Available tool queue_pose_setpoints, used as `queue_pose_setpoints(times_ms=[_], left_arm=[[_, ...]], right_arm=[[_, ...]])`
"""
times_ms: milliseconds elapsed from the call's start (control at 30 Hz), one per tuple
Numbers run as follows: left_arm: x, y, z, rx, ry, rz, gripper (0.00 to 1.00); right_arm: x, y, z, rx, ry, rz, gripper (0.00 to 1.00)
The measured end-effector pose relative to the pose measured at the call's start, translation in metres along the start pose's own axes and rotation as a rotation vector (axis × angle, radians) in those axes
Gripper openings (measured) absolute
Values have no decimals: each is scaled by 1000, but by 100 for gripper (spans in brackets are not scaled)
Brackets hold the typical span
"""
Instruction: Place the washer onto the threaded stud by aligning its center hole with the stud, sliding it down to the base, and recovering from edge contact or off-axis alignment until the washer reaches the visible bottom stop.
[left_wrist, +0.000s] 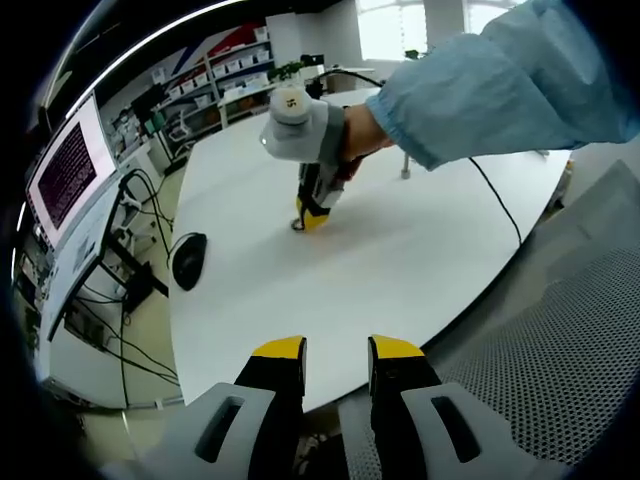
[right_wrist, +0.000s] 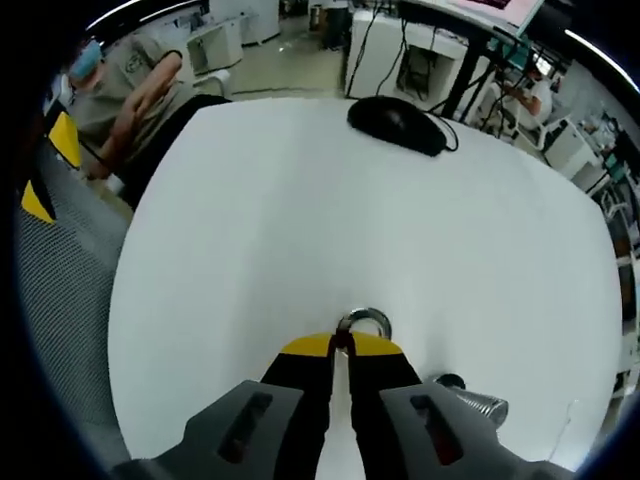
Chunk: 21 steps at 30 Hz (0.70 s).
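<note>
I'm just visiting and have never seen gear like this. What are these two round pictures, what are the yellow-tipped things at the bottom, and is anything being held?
There is no robot arm here. A person holds a two-jaw tool in each hand, and a fisheye camera rides on each tool, hence the round pictures.

In the left gripper view, the left gripper has its jaws apart, holding nothing, near the edge of a white table. Farther off, the person's hand holds the right gripper down against the table.

The right gripper view looks along that same tool. The right gripper has its jaws closed on the rim of a small metal ring, the washer. The threaded stud sits to one side, with the washer not yet on it. A black computer mouse lies farther across the table.
</note>
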<state>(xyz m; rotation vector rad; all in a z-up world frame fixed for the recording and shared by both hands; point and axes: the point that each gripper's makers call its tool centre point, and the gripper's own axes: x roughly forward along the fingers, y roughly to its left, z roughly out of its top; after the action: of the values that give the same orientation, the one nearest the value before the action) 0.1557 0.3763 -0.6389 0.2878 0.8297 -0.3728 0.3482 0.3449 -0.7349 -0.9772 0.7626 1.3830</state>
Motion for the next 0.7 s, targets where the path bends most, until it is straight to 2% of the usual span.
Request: queue_pose_setpoints(times_ms=[67, 133, 267, 400, 600, 700], left_arm=[[0, 0, 0, 1, -1, 0, 23], [0, 0, 0, 2, -1, -1, 23], [0, -1, 1, 5, -3, -2, 23], [0, -1, 1, 7, -3, -2, 23], [0, -1, 1, 7, -6, -3, 23], [0, -1, 1, 9, -6, -4, 23]], right_arm=[[-5, -2, 4, -17, -26, -35, 6], [-7, 1, 4, -15, -37, -36, 6], [-6, 0, -2, 13, -41, -50, 6], [-16, -2, 2, 41, -87, -80, 6], [-35, -9, 7, 65, -155, -171, 6], [-47, -17, 4, 29, -161, -254, 6]])
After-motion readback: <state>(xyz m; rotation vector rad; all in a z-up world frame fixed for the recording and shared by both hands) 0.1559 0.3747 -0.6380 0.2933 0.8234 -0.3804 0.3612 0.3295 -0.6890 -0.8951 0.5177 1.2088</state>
